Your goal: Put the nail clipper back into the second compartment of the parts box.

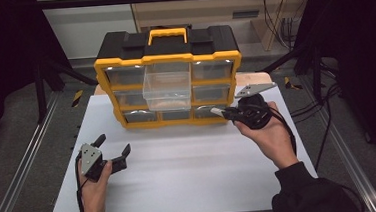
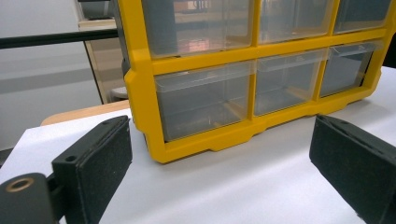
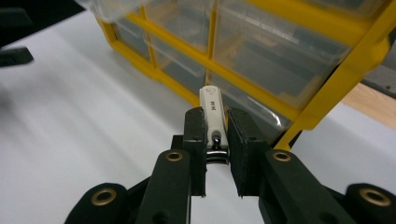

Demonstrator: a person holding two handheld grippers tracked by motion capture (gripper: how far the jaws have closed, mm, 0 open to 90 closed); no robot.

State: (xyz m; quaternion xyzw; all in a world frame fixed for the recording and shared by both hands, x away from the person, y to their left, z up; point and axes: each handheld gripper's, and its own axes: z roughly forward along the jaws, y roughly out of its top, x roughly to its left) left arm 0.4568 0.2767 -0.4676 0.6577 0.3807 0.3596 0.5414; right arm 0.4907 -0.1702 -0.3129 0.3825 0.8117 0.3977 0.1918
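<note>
1. White and small, the nail clipper [image 3: 213,119] sits pinched between the pads of your right gripper [image 3: 215,122], jaws nearly together on its sides, its tip sticking out ahead toward the organizer [image 1: 168,77]. In the high view that gripper [image 1: 225,112] hovers off the desk [image 1: 180,166], just beside the cabinet's lower right corner.

2. Your left gripper [image 1: 112,146] rests low over the desk on the near left, jaws spread wide with nothing between them; its pads [image 2: 105,161] frame the cabinet's bottom left drawers and touch none of them.

3. Judging by the layout, you are in the carry step: the clipper is secured and lifted, and the likely destination is the clear drawer [image 1: 168,90] pulled out from the middle column, which stands forward of the yellow frame and looks empty.

4. The next move calls for raising the clipper above that drawer's front rim and bringing it leftward across the cabinet face, so the protruding tip does not catch the frame or the drawer wall.

5. Once the clipper hangs over the drawer's open top, tip it down and release it low.

6. Keep the left gripper ready to steady the cabinet or push the drawer shut afterward.
</note>
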